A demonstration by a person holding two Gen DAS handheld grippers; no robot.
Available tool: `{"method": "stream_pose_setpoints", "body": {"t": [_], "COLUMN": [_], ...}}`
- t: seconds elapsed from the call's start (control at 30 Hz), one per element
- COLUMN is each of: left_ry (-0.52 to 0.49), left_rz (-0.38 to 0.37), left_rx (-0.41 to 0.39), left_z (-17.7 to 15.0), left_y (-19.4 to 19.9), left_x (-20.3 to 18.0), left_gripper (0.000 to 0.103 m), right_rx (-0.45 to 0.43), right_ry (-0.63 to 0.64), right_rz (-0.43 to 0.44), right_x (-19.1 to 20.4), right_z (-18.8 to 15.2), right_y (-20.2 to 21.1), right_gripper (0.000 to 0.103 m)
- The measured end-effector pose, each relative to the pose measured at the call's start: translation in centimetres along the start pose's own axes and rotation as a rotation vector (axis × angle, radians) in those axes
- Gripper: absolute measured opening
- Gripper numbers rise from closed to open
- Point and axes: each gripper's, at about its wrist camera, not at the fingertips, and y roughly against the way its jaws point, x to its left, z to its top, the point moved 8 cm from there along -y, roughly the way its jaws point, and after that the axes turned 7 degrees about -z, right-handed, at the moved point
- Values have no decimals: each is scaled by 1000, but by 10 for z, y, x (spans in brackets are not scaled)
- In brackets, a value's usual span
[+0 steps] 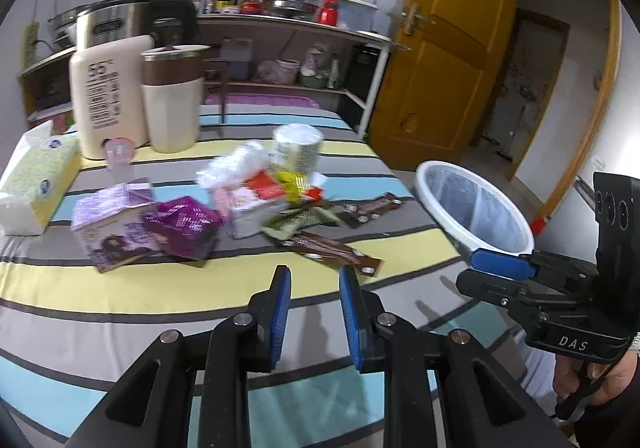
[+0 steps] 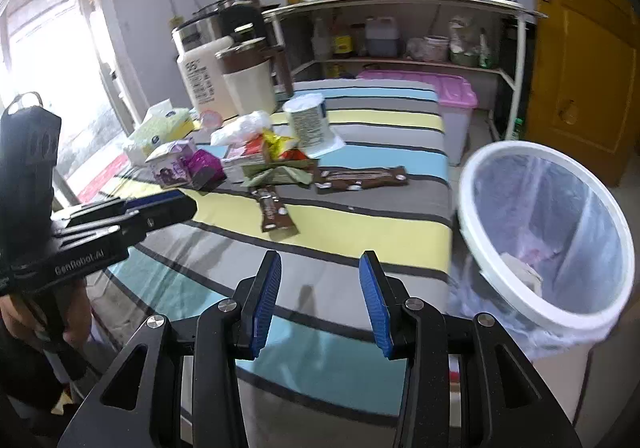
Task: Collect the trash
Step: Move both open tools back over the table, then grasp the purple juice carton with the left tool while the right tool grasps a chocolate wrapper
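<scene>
Trash lies in a heap on the striped table: a purple carton (image 1: 112, 224) (image 2: 172, 164), a magenta wrapper (image 1: 182, 226) (image 2: 204, 168), a white crumpled bag (image 1: 236, 164) (image 2: 244, 128), a paper cup (image 1: 298, 148) (image 2: 310, 120), green wrappers (image 1: 300, 224) (image 2: 276, 174) and brown wrappers (image 1: 332, 248) (image 2: 274, 214). A white bin (image 1: 476, 208) (image 2: 548, 232) with a clear liner stands off the table's right edge. My left gripper (image 1: 314, 280) is open and empty above the table, short of the brown wrappers. My right gripper (image 2: 320, 268) is open and empty, left of the bin.
A tissue box (image 1: 32, 184) (image 2: 160, 128), a cream jug (image 1: 104, 96) and a brown-banded cup (image 1: 172, 96) stand at the table's back left. A shelf with pots (image 1: 288, 24) is behind. A yellow door (image 1: 440, 48) is to the right. A pink-lidded bin (image 2: 452, 96) stands beyond the table.
</scene>
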Motion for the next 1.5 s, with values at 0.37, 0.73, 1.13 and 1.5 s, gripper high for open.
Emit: {"method": "stream_pose_setpoints", "body": {"t": [0.37,0.73,1.13,1.5], "left_ry": [37,-51,-112,-94], "left_rz": [140,139,24,6], "left_rx": [-71,-32,43,71], "left_z": [23,45,27,9], "left_y": [28,18,0,-3], "left_x": [79,139,129,99], "left_gripper": [51,68,68,39], "right_rx": [45,109,146,131], "right_ry": [93,136,156,94], "right_rz": [56,57,47,62], "right_x": [36,45,51,44], "right_z": [18,25,22,9], "right_y": [-41,-75,-84,-65], "right_gripper": [42,42,28,28]}}
